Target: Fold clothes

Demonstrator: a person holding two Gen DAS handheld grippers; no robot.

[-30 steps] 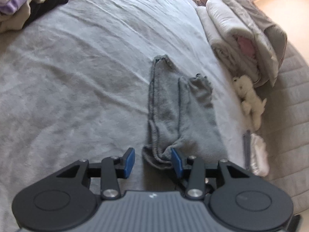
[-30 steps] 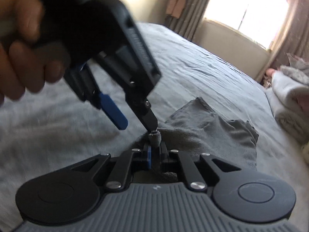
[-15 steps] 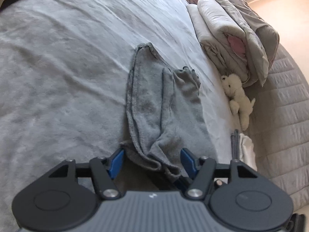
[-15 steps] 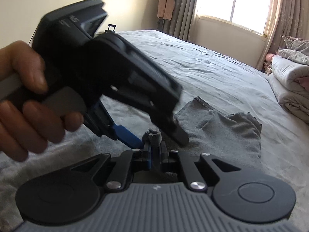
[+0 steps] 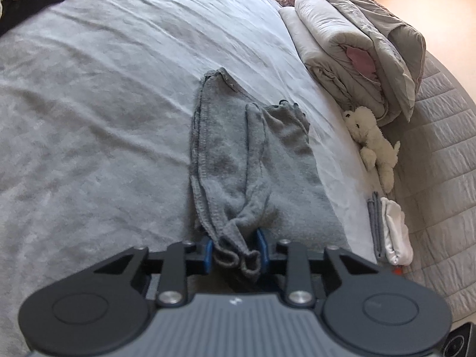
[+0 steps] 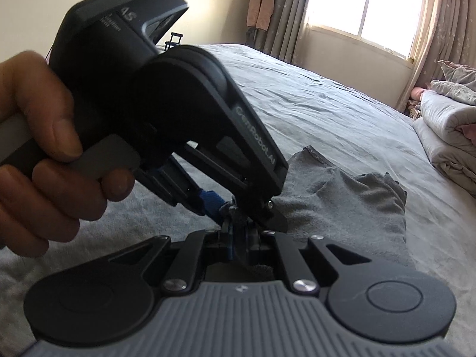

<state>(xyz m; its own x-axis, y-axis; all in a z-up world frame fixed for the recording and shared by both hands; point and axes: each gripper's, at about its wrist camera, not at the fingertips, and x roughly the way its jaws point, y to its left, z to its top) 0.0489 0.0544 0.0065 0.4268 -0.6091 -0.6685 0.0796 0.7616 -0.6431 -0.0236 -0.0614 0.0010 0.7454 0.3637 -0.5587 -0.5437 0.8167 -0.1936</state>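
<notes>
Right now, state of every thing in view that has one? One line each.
left claw: has just been closing, now shut on the bunched near end of the grey garment.
right claw: shut on the same end of it.
grey garment: partly folded lengthwise, lying on the bed, near end lifted.
bed cover: spread, wrinkled.
duvet: rolled up at the bed's edge.
toy bear: lying on its side.
curtains: drawn open.

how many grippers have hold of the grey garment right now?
2. The left gripper has just closed on the grey garment at its bunched near edge; the right gripper clamps the same edge right beside it.
</notes>
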